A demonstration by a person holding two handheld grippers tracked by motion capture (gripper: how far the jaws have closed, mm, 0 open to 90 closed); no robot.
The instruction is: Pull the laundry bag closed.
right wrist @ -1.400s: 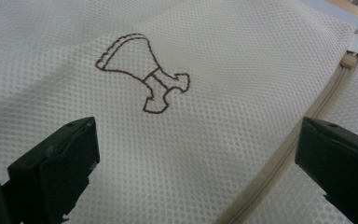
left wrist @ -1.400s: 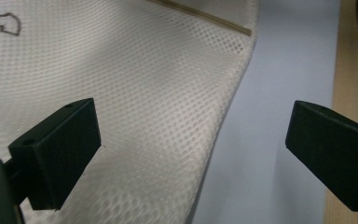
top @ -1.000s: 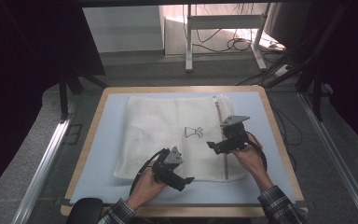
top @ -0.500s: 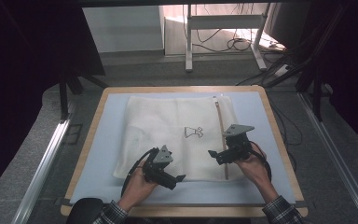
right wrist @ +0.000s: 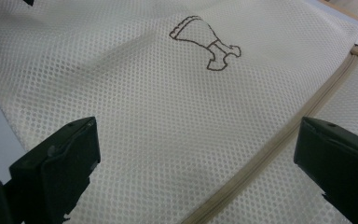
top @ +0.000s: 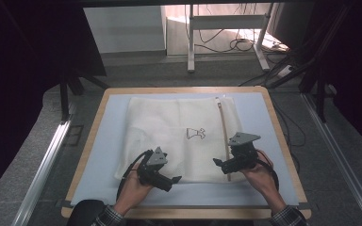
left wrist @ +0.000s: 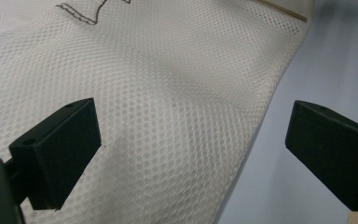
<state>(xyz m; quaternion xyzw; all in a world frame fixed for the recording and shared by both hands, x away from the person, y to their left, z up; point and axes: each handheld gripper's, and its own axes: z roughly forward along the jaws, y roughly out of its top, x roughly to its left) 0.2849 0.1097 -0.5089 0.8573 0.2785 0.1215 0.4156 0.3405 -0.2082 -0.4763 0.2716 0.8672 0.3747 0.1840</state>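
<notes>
High view: white mesh bag (top: 179,136) lies flat on the blue mat (top: 99,141), zipper (top: 223,134) along its right side. Left gripper (top: 173,180) at the near left edge, right gripper (top: 217,162) at the near end of the zipper.

Left gripper view: jaws apart, straddling the bag's near edge (left wrist: 242,154).

Right gripper view: jaws apart over mesh, zipper (right wrist: 279,140) between them; printed emblem (right wrist: 205,39) beyond.

Advice: lower both evenly, pinch only the top layer near the edge, keep the cloth flat.

Between our matt black plastic jaws we see a white cloth mesh bag (right wrist: 168,116), finely perforated, on a smooth blue mat (left wrist: 303,60).
</notes>
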